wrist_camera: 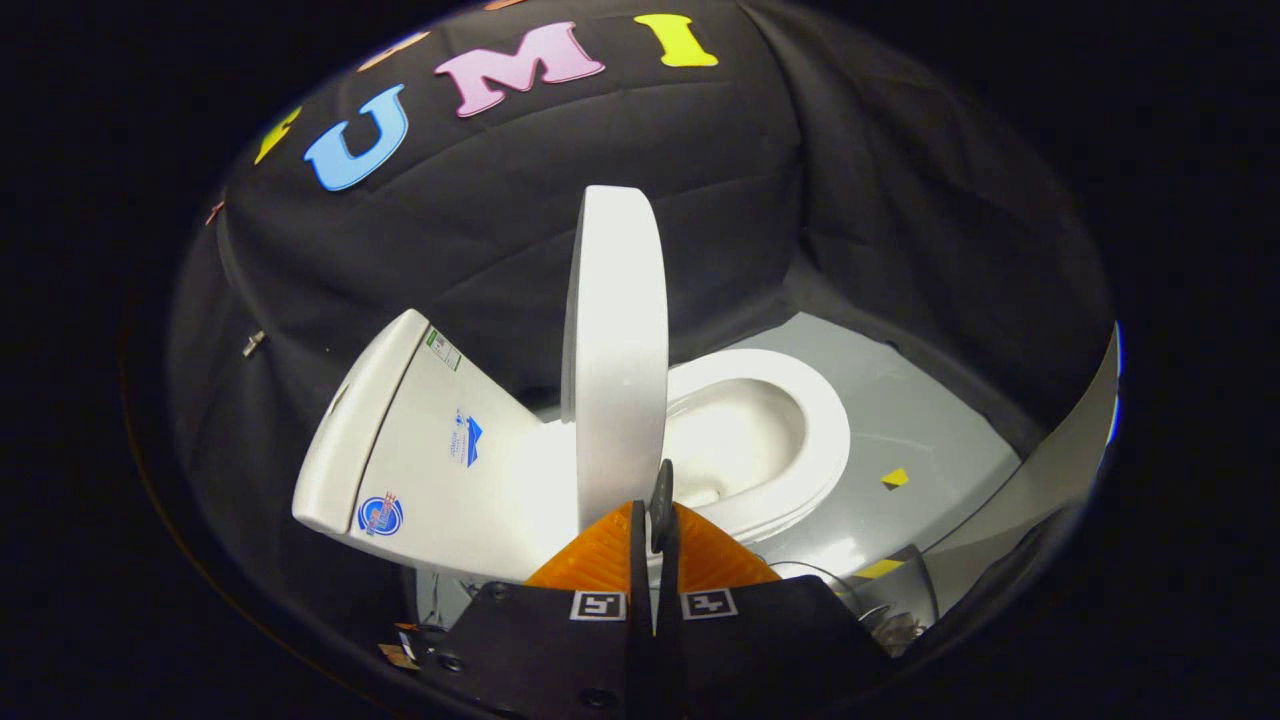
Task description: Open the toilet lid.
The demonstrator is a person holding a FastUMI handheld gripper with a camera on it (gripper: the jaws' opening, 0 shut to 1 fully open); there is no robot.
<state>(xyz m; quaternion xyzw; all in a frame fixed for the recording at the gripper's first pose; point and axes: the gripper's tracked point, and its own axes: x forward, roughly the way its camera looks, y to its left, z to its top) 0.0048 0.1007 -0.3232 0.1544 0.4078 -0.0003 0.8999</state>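
A white toilet stands on the floor, seen from its side. Its lid (618,350) is raised and stands nearly upright, edge-on to me, between the tank (420,450) and the open bowl (750,430). The seat ring (825,440) lies flat on the bowl. My gripper (652,515) is shut, its fingers (600,555) pressed together with nothing held between them. The fingertips sit right at the lower part of the lid, on its bowl side; whether they touch it I cannot tell.
The grey floor (900,390) beyond the bowl carries a small yellow tape mark (895,478). A bin with a clear liner (890,600) stands close by the toilet's base, and a pale panel (1070,440) rises further out. Black cloth walls enclose the booth.
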